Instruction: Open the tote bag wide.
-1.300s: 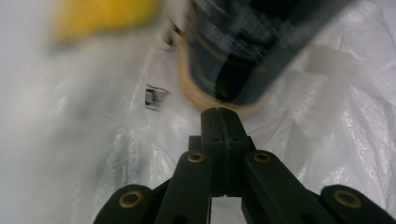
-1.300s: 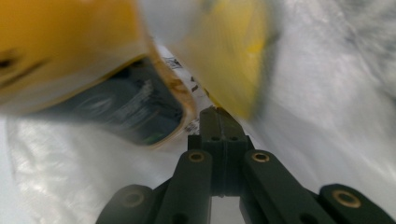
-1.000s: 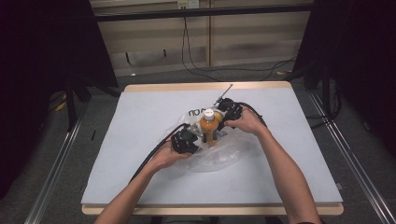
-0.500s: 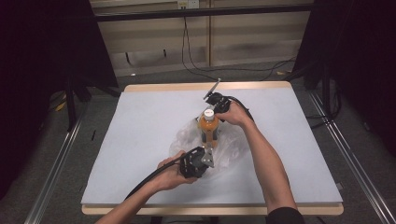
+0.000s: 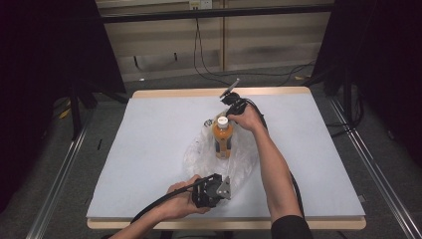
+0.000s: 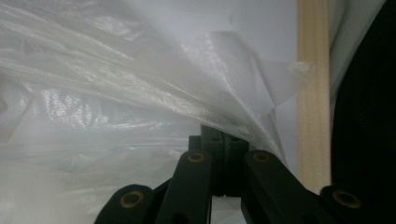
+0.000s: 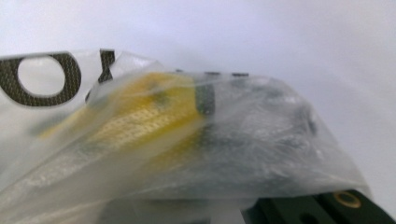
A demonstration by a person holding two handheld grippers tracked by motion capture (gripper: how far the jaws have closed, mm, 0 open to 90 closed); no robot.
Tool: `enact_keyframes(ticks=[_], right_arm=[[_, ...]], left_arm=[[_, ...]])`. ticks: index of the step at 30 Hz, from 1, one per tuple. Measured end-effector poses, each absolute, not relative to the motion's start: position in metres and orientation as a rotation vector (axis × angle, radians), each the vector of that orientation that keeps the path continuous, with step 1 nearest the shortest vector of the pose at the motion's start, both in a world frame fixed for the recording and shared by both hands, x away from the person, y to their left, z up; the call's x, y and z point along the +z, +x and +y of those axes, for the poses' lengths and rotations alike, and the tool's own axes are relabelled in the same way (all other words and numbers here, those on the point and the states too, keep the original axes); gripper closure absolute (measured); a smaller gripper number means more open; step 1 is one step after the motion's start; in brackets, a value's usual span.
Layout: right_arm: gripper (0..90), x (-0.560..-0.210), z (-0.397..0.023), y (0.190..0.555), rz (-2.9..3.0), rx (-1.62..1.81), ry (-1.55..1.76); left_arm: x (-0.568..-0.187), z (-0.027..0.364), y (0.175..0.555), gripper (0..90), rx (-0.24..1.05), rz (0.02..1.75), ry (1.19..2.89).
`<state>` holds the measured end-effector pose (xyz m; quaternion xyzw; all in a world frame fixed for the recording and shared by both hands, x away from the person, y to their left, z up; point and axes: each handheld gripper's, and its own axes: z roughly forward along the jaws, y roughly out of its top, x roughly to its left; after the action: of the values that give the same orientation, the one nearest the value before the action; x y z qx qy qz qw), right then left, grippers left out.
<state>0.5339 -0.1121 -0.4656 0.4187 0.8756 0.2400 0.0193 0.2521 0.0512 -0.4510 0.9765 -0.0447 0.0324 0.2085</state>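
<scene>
Clear crinkled plastic bag (image 5: 219, 157), mid-table, containing upright orange bottle with white cap (image 5: 222, 137). Left gripper (image 5: 211, 190): jaws clamped on bag's near edge. Right gripper (image 5: 230, 102): jaws clamped on bag's far edge.

I am seeing big black letters on the clear plastic bag (image 7: 140, 154), only an "O" readable; the bottle (image 5: 222, 138) label is staying illegible.
</scene>
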Motion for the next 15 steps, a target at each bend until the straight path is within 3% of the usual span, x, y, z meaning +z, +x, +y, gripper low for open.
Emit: enact_keyframes(ticks=[9,11,15], right_arm=[[90.0,-0.4655,-0.1139,0.5379,2.62,0.686,1.341],[90.0,-0.4653,-0.1151,0.5384,2.597,0.675,1.342],[90.0,-0.4654,-0.115,0.5392,2.591,0.667,1.347]], left_arm=[[-0.4511,0.0526,0.2526,90.0,-0.077,-0.125,2.701],[-0.4498,0.052,0.2516,90.0,-0.039,-0.171,2.714],[-0.4518,0.0534,0.2555,90.0,-0.137,-0.103,2.692]])
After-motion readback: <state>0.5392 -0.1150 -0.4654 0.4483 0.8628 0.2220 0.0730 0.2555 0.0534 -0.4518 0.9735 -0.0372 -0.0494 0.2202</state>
